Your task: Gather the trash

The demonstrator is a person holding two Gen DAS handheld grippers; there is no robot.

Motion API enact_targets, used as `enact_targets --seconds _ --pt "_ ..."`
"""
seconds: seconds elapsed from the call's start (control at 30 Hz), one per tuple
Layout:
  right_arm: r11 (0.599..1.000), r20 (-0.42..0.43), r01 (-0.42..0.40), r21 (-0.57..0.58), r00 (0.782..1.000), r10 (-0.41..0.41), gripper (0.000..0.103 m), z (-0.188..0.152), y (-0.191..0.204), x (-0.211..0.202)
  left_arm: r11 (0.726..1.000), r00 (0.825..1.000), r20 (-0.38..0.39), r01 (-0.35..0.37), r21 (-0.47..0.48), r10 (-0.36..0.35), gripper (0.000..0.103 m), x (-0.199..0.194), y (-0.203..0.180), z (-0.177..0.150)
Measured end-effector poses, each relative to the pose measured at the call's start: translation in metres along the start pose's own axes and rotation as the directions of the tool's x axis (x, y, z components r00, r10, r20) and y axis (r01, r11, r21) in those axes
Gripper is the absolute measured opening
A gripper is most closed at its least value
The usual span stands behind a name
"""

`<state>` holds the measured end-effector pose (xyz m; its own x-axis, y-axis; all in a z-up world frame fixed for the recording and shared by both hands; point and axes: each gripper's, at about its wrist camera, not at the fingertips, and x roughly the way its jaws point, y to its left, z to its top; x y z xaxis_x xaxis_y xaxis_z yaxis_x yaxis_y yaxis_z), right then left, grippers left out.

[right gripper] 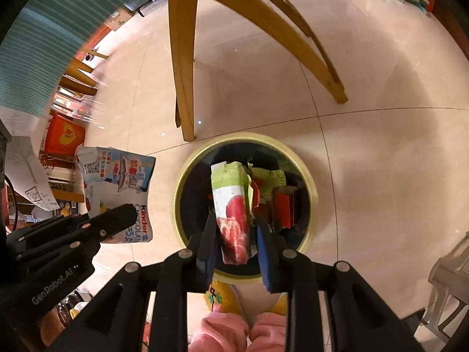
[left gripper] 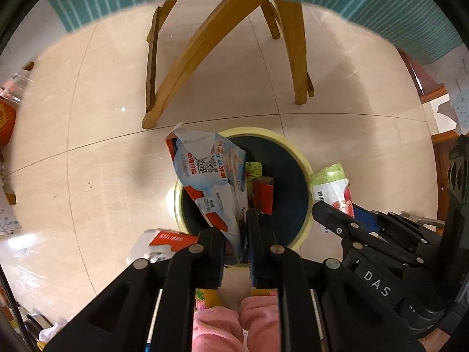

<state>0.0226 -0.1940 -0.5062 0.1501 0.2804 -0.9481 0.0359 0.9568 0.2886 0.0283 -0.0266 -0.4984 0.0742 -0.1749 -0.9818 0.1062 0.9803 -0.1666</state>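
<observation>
Beige floor tiles (left gripper: 102,152) carry a yellow-rimmed bin (left gripper: 304,176). Left view: left gripper (left gripper: 236,243) pinches a blue-white wrapper (left gripper: 211,176) above it. Right view: right gripper (right gripper: 234,243) clamps a green-red packet (right gripper: 234,205) over the bin; "Kinder CHOCOLATE" reads on the wrapper, left.

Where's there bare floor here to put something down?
Bare tile lies between the bin and the wooden chair legs, and to the bin's right. Crowded: the bin mouth, where both grippers hold wrappers, and the boxes at left.
</observation>
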Motion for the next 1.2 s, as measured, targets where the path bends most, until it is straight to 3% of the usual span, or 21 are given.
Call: enact_targets --seconds 0.1,0.13,0.17,0.27,0.3,0.4,0.77,1.2 --pt "1.000 -0.003 -0.006 0.004 1.000 0.006 0.037 0.000 -0.003 0.009 1.000 1.000 0.001 0.007 -0.011 -0.007 0.032 0.003 0.002 -0.002" --pt "1.000 -0.001 -0.007 0.009 1.000 0.007 0.039 0.000 -0.002 0.006 1.000 1.000 0.000 0.010 -0.016 -0.010 0.048 0.001 0.006 -0.001" --pt "1.000 0.004 -0.009 0.015 1.000 0.009 0.043 0.000 -0.002 0.007 1.000 1.000 0.004 -0.001 -0.024 0.001 0.058 0.001 0.008 -0.001" --pt "0.999 0.015 0.011 0.033 1.000 -0.011 0.049 -0.002 -0.006 0.009 0.999 1.000 0.023 -0.009 -0.042 0.010 0.081 -0.006 0.015 -0.002" --pt "0.999 0.018 0.013 0.038 1.000 -0.013 0.052 -0.002 -0.007 0.009 0.999 1.000 0.026 -0.010 -0.048 0.011 0.083 -0.006 0.018 -0.002" --pt "0.999 0.030 0.030 0.030 0.999 -0.031 0.064 -0.003 -0.007 0.008 0.998 0.999 0.040 -0.027 -0.056 0.029 0.084 -0.010 0.023 -0.003" --pt "0.998 0.043 0.049 0.036 0.998 -0.051 0.064 0.000 -0.007 -0.010 0.997 0.996 0.065 -0.055 -0.062 0.059 0.086 -0.026 0.019 -0.001" --pt "0.996 0.080 0.068 0.051 0.994 -0.072 0.065 0.010 0.003 -0.091 0.997 0.991 0.111 -0.067 -0.045 0.072 0.086 -0.117 -0.003 0.007"
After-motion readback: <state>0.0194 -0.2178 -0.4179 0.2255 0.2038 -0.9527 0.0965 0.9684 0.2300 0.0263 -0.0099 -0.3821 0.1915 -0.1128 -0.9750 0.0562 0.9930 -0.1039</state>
